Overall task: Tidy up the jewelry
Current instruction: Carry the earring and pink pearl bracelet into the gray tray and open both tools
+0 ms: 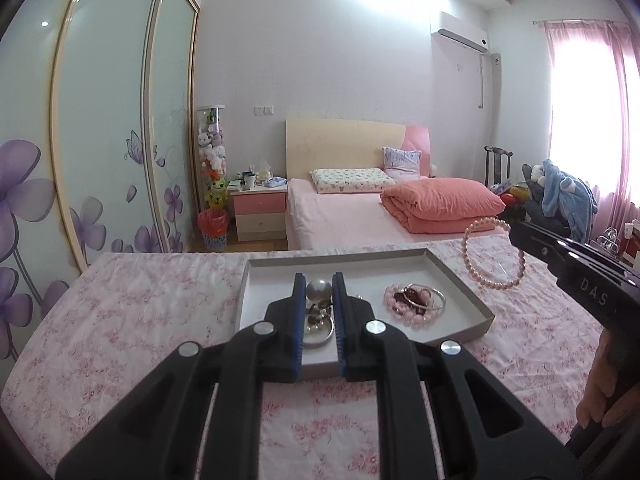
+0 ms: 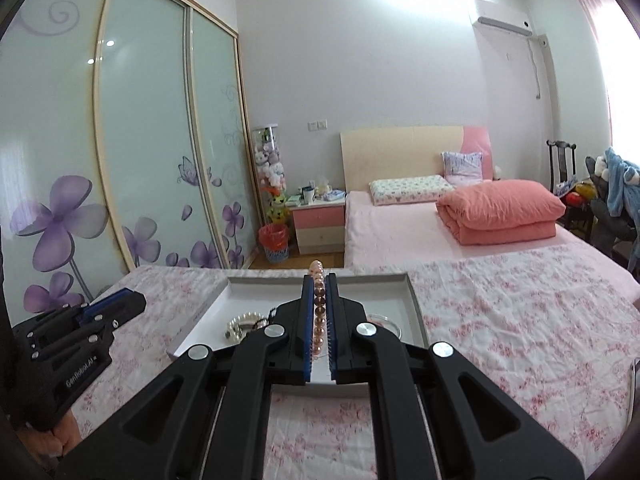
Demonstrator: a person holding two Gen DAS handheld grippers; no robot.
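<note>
The left gripper (image 1: 319,280) is clamped on a grey pearl (image 1: 319,290) at frame centre above the tray (image 1: 454,286), while the right gripper (image 2: 319,280) pinches a pink bracelet (image 2: 319,312) at centre frame.

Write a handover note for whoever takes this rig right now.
Left tool: shut on a grey pearl piece, above the tray.
Right tool: shut on a pink bead bracelet, its loop hanging in the air to the right of the tray.
In the tray: pink bead bracelet with a silver bangle, white pearl bracelet, a silver ring piece.
Done: two pieces picked up.
Left: set both down, probably sorted in the tray.
</note>
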